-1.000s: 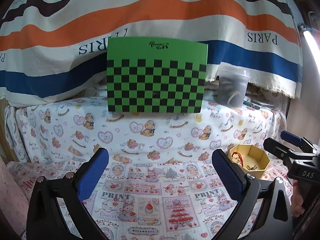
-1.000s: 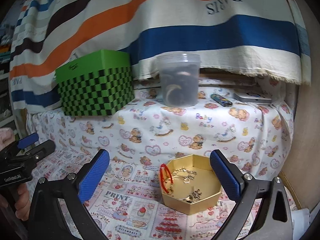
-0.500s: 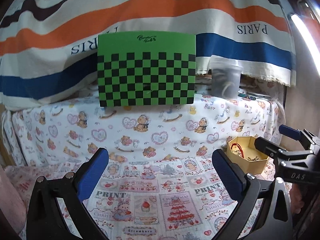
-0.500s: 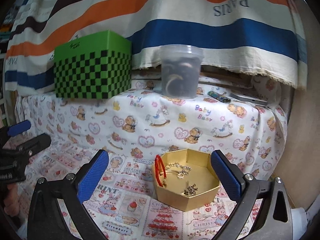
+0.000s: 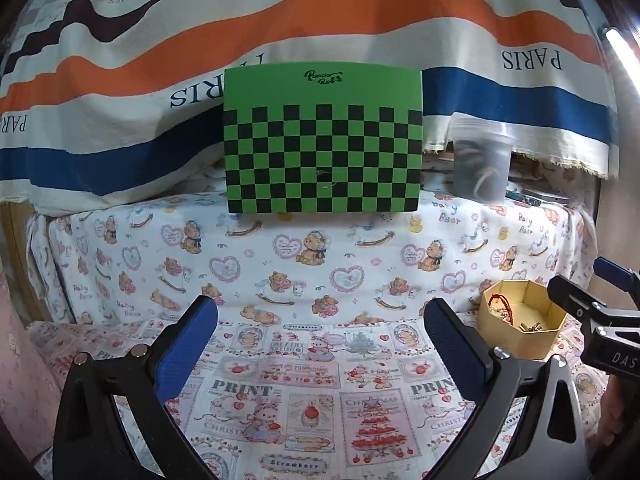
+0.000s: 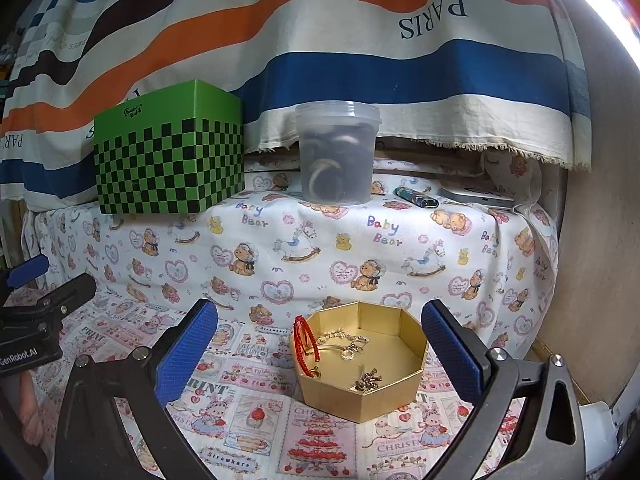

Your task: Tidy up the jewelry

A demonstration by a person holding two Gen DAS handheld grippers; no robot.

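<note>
1. Left wrist view: the left gripper (image 5: 320, 320) hangs over the printed cloth (image 5: 320, 380) with its jaws released, blue pads spread wide and nothing between them
2. Straight ahead on the raised ledge stands the green checkered box (image 5: 323, 140), upright, and just to its right a translucent plastic tub (image 5: 482, 160) with dark coils inside
3. Low on the right, the gold octagonal tray (image 5: 520, 344) rests on the cloth, and the right gripper (image 5: 588, 300) pokes in from the right edge just beside it
4. Right wrist view: the right gripper (image 6: 320, 340) is released too, pads parted wide, and the gold octagonal tray (image 6: 384, 400) sits on the cloth between them, not touched by either pad
5. Inside the tray, a red cord bracelet (image 6: 304, 344) leans on the left wall, a silver chain (image 6: 344, 340) lies across the middle, and a small bronze-coloured charm (image 6: 368, 382) sits near the front
6. On the ledge behind, the checkered box (image 6: 168, 156) and the tub (image 6: 338, 156) stand apart; a lighter (image 6: 416, 198) lies right of the tub; the left gripper (image 6: 52, 284) shows at the left edge
</note>
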